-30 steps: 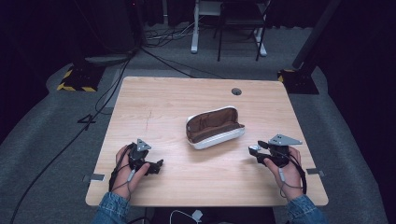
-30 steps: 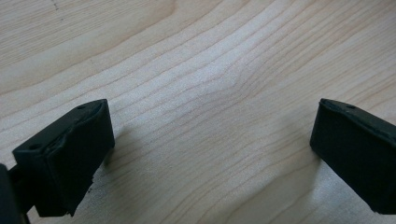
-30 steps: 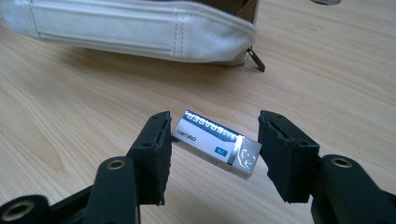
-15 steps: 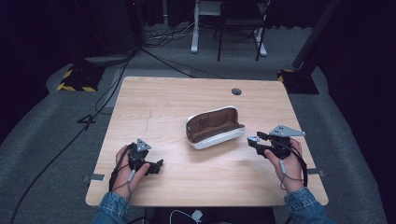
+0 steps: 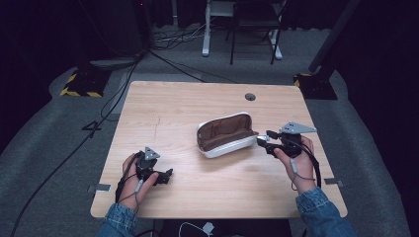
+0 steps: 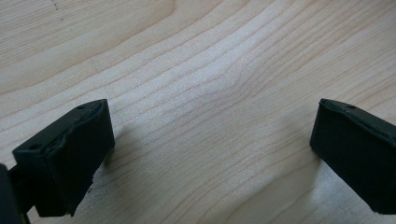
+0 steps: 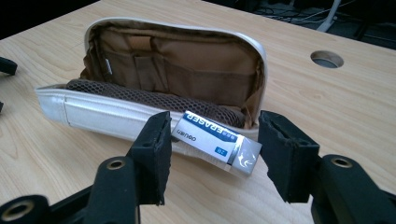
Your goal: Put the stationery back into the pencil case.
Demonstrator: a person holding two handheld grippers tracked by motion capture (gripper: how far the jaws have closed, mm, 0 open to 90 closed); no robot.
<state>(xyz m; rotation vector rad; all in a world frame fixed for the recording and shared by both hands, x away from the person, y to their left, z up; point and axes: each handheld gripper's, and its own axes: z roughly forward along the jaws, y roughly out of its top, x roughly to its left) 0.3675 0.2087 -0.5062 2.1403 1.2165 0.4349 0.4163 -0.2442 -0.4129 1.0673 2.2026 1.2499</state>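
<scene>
A: Item 1, tabletop [image 5: 197,103]?
B: Light wood, round cable hole [image 5: 250,97] near far edge. From my remote seat I log two hands on it, denim cuffs at near edge.

A: Item 2, the pouch?
B: Pencil case [image 5: 225,134], white shell, brown lining, lying open roughly mid-tabletop, a bit right of centre. In right gripper view its opening faces the cam; brown mesh pocket along the front, slots on the back wall.

A: Item 3, right claw?
B: Right claw [image 7: 212,144] sits just beside the case's right end in high view [image 5: 263,140], held in the right hand [image 5: 291,153]. An eraser [image 7: 215,142], blue-and-white sleeve w/ "ERASER" printed, clear wrap on one end, lies betw. the jaws. Left jaw touches the sleeve end; at the right jaw I see a slight gap by the wrapped end, so I can't tell if it's truly pinched. Eraser is at the case's front rim, tilted.

A: Item 4, left claw?
B: Left claw [image 6: 212,154] spread wide, nothing betw. the jaws, bare wood under it. In high view it's in the left hand [image 5: 138,173] at near-left of tabletop, well apart from the case.
</scene>
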